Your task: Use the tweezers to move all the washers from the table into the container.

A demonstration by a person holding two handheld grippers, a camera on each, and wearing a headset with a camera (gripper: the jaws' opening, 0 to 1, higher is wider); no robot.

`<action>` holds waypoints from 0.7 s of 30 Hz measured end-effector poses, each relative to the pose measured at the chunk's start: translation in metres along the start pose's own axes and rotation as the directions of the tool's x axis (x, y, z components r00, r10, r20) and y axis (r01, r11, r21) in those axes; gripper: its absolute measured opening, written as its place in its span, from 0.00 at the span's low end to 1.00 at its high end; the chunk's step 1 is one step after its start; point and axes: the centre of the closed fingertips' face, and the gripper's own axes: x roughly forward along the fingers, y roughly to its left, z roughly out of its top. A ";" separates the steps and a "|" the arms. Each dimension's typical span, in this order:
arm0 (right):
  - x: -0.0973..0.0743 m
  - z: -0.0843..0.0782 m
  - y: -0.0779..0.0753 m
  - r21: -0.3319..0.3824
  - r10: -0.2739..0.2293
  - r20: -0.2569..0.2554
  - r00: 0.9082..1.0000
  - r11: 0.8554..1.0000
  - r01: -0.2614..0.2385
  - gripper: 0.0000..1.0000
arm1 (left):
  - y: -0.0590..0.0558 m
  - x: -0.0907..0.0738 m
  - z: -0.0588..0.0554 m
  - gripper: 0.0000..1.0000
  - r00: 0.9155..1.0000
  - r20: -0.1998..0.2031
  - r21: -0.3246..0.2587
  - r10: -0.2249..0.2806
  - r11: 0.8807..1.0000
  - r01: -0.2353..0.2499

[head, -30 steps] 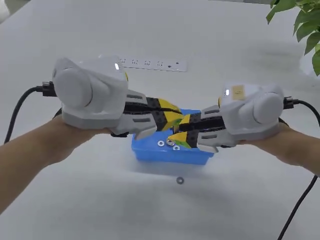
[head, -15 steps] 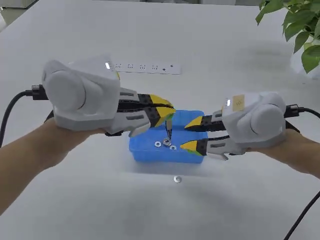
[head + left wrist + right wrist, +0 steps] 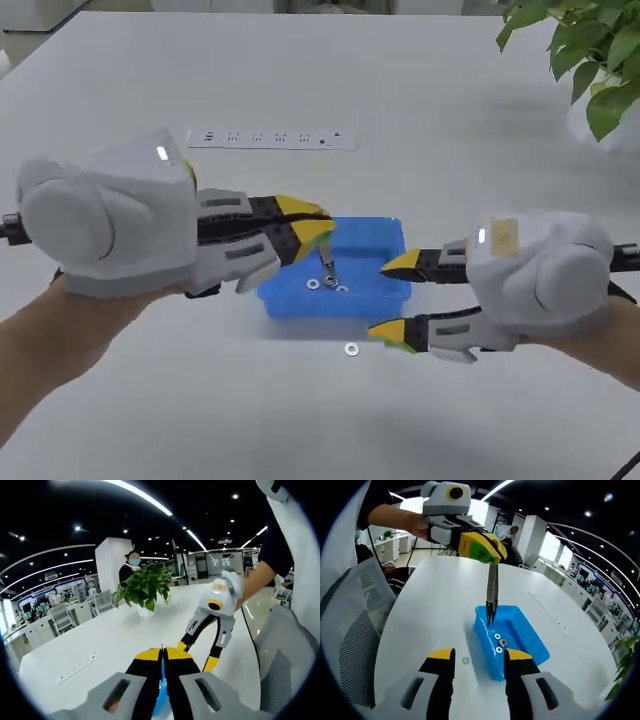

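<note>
My left gripper is shut on thin metal tweezers, which hang tip-down over the blue container. In the right gripper view the left gripper holds the tweezers just above the container. Three washers lie inside it, also seen as washers from the right. One washer rests on the table in front of the container, between my right gripper's jaws as washer. My right gripper is open and holds nothing, to the container's right. From the left gripper the right gripper shows open.
A white power strip lies on the table beyond the container. A potted plant stands at the far right corner. An office chair is beside the table edge. The white tabletop spreads around the container.
My right gripper has drawn back to the right, away from the left gripper's jaws, and now stands open. The tweezers stay in the left gripper, hanging over the container.
</note>
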 end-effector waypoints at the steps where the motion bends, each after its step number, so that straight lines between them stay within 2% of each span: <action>1: -0.003 -0.002 0.004 0.028 0.002 0.005 1.000 1.000 -0.002 0.43 | -0.002 -0.001 0.000 0.05 1.000 -0.002 0.005 0.000 1.000 0.000; 3: -0.008 -0.004 0.009 0.078 -0.004 0.014 1.000 0.997 0.002 0.46 | -0.006 -0.005 0.000 0.05 1.000 0.003 0.021 -0.002 1.000 0.002; 5: -0.014 -0.006 0.012 0.103 -0.014 0.030 0.999 0.995 0.011 0.49 | -0.009 -0.009 0.000 0.05 1.000 0.022 0.002 -0.002 1.000 0.002; 11: -0.020 -0.025 0.019 0.154 -0.022 0.010 1.000 0.988 0.020 0.52 | -0.021 -0.015 -0.011 0.05 1.000 0.009 -0.023 -0.007 1.000 0.008; 15: -0.022 -0.033 0.025 0.164 -0.018 0.000 1.000 0.986 0.018 0.54 | -0.036 -0.011 -0.020 0.05 0.999 0.001 -0.021 -0.038 0.999 0.038; 19: -0.023 -0.038 0.032 0.159 -0.005 -0.018 1.000 0.987 0.008 0.58 | -0.045 -0.004 -0.029 0.05 0.998 -0.020 -0.003 -0.062 0.998 0.062; 21: -0.024 -0.035 0.034 0.168 -0.002 0.002 1.000 0.986 0.001 0.63 | -0.048 0.000 -0.033 0.05 0.997 -0.024 -0.003 -0.074 0.997 0.074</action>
